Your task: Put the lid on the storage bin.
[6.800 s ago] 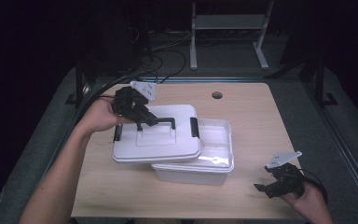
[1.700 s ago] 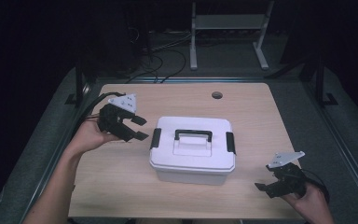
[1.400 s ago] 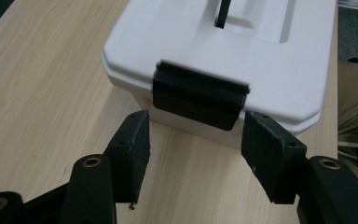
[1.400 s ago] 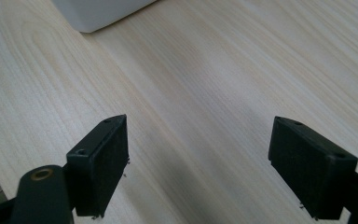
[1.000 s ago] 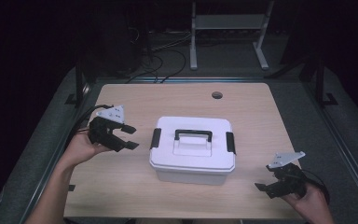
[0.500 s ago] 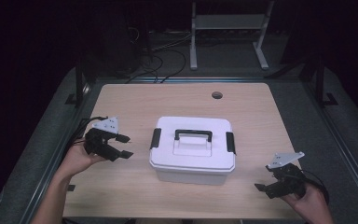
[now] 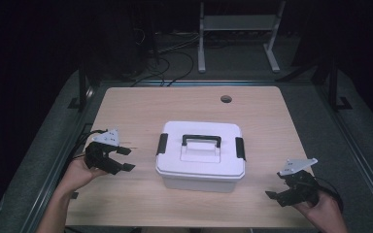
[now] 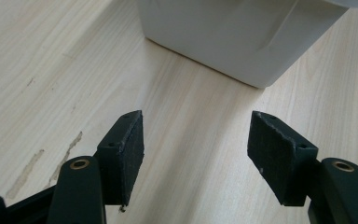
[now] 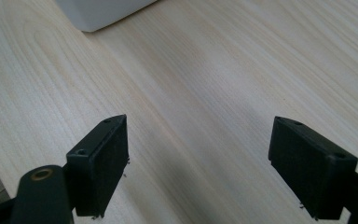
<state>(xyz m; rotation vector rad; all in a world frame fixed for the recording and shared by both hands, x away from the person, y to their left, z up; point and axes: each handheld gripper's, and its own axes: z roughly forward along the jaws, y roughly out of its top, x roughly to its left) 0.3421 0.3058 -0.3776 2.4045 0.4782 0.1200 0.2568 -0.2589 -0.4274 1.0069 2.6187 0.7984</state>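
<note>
Black and hard, the left tool (image 7: 126, 159) sits in the person's left hand (image 7: 77, 174) at the left edge of the counter (image 7: 141, 111). The forearm comes up from the bottom corner, and the tool points sideways at the white box (image 7: 200, 158). Its jaws have just been opening, they stand apart, and nothing is between them. In the left gripper view the rough, flat pads (image 8: 133, 154) hang over pale wood with thin lines in it, and the smooth plastic side of the box is just ahead.

The box stands in the middle of the counter, well apart from both tools. It has round corners, a shut lid, a black handle (image 7: 201, 140) on top and a black clip (image 7: 162, 143) at each end.

The right tool (image 7: 277, 198) rests low at the front right corner in the right hand (image 7: 323, 213). Its jaws are wide apart and empty.
</note>
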